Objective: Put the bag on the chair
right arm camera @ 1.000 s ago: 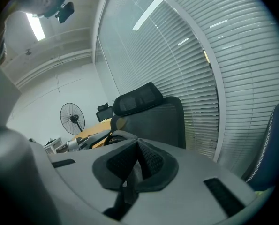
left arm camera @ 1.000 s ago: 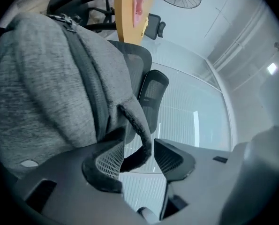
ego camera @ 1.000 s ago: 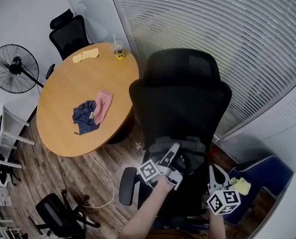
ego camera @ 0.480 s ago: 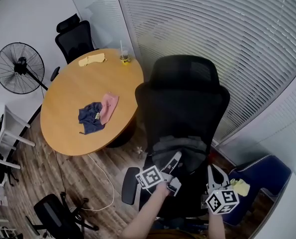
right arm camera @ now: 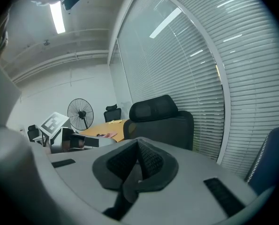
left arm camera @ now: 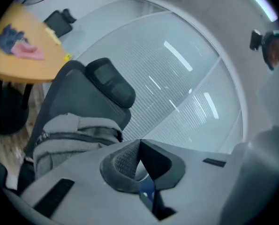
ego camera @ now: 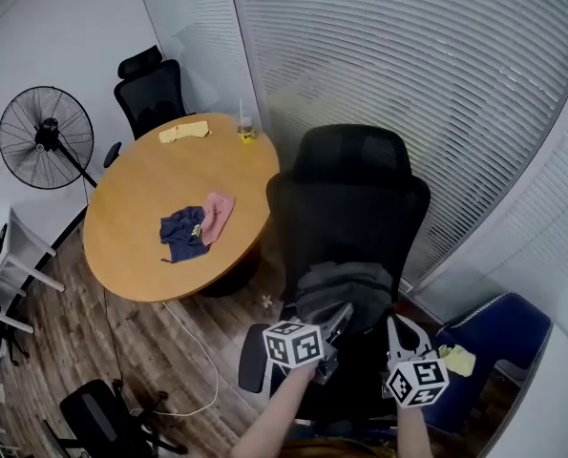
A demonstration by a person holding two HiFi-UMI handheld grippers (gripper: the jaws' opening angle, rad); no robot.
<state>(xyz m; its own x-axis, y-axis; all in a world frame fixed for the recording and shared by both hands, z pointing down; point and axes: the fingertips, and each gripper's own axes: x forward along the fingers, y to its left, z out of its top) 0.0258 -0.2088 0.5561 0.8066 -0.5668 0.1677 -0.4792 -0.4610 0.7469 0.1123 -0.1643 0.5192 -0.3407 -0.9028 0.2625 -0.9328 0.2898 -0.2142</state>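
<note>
Left gripper point(ego camera: 342, 313), right gripper point(ego camera: 391, 324) (both closed)

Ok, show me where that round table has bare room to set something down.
The table is bare along the side nearest the fan, and across the middle between the yellow cloth and the blue cloth. Crowded: the far rim with the cup, and the pink cloth beside the blue one. The grey bag fills the seat of the chair.

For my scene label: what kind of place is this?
Probably an office meeting room: a round wooden table, a black mesh office chair, and glass partition walls with white blinds.
</note>
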